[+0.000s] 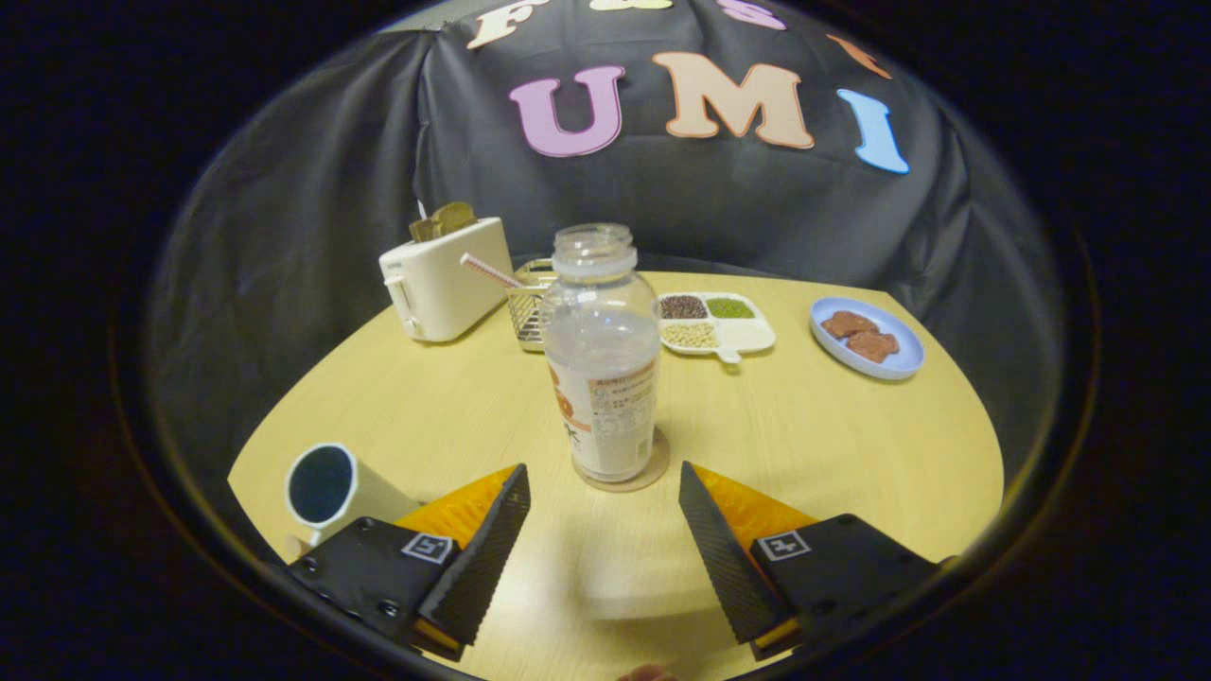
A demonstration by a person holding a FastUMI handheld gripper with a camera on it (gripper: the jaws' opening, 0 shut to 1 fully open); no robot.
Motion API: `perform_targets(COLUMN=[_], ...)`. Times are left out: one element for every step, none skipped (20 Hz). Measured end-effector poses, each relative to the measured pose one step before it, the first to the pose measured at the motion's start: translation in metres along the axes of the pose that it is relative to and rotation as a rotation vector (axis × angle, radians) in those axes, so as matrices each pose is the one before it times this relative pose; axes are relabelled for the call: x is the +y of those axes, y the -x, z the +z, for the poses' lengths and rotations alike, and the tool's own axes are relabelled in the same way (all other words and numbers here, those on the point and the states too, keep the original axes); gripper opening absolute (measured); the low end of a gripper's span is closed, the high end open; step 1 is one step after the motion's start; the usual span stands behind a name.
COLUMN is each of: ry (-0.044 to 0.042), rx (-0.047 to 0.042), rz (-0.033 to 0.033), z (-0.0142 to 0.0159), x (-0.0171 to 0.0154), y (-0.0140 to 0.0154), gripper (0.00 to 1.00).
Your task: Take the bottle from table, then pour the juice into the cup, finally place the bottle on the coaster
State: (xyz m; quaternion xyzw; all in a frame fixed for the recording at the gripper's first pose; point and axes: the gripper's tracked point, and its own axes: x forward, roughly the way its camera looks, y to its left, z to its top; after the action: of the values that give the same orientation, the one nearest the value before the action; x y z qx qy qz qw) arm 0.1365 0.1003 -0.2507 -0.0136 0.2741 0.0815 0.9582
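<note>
- Spreading across the whole lower scene is the pale wooden desk point(833, 445), round-edged, backed by the black cloth wall point(312, 218) of the booth.
- Next in size, the gripper point(604, 487) sits at 6 o'clock with its fingers point(492, 549) spread wide apart; nothing is between them and they touch nothing.
- Just ahead of the fingers, toward 12 o'clock from the gap, stands the clear plastic juice bottle point(603, 355), upright, uncapped, with pale liquid up to roughly its shoulder and a printed label around its lower half.
- At about 10 o'clock from the bottle, well back on the desk, a cream toaster point(445, 279) holds brown slices of toast point(441, 219) in its slots.
- Close beside the left finger, at 9 o'clock from it, a white cup point(336, 487) lies tipped with its dark mouth facing the camera.
- At 2 o'clock from the bottle, near the far rim of the desk, a light blue plate point(889, 364) carries brown pieces of food point(859, 334).
- At 1 o'clock from the bottle, a white divided tray point(747, 336) holds dark, green and pale beans in separate compartments.
- Behind the bottle at 11 o'clock, a wire mesh basket point(528, 317) holds a striped straw point(490, 270) leaning toward the toaster.
- Under the bottle, a thin round coaster point(653, 468) shows as a rim around its base; the bottle stands on it.
</note>
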Motion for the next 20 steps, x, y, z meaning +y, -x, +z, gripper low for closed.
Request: perform_targets(ry=[-0.00741, -0.00276, -0.0007, -0.00173, -0.00581, -0.01076, -0.00606, -0.00092, 0.00302, 0.00511, 0.00445, 0.00282, -0.00241, -0.00846, -0.00983, -0.00708, -0.00344, 0.00351, 0.00876, 0.00549], rx=[-0.00884, -0.01138, -0.01483, -0.0171, -0.01177, -0.01184, -0.0153, -0.01843, -0.01754, -0.01584, -0.01373, -0.01042, -0.0138, -0.01262, -0.0135, -0.01388, -0.00915, -0.00647, -0.00579, -0.00213], rz=[-0.00782, -0.01937, -0.01714, -0.01425, -0.00996, -0.00304, 0.00223, -0.00297, -0.00266, -0.00588, -0.00947, -0.0122, -0.0119, -0.01148, -0.0044, -0.00445, -0.00772, -0.00864, -0.00981, -0.00411], z=[0.00347, 0.00268, 0.00515, 0.00552, 0.00581, 0.00577, 0.00739, 0.00866, 0.00826, 0.00694, 0.00712, 0.00568, 0.00746, 0.00642, 0.00599, 0.00452, 0.0032, 0.00222, 0.00156, 0.00053], x=[-0.00369, -0.00548, -0.00567, -0.00395, -0.00377, -0.00154, -0.00077, -0.00254, -0.00276, -0.00374, -0.00351, -0.00349, -0.00367, -0.00456, -0.00251, -0.00206, -0.00326, -0.00435, -0.00478, -0.00308], y=[0.01134, 0.01095, 0.01103, 0.01182, 0.01115, 0.00986, 0.01006, 0.00931, 0.00793, 0.00825, 0.00613, 0.00602, 0.0062, 0.00635, 0.00621, 0.00349, 0.00336, 0.00306, 0.003, 0.00236], gripper=[1.0, 1.0, 1.0, 1.0, 1.0, 1.0, 0.99, 0.99, 0.99, 0.99, 0.99, 0.99, 0.99, 0.99, 0.99, 0.99, 0.99, 0.99, 0.99, 0.99])
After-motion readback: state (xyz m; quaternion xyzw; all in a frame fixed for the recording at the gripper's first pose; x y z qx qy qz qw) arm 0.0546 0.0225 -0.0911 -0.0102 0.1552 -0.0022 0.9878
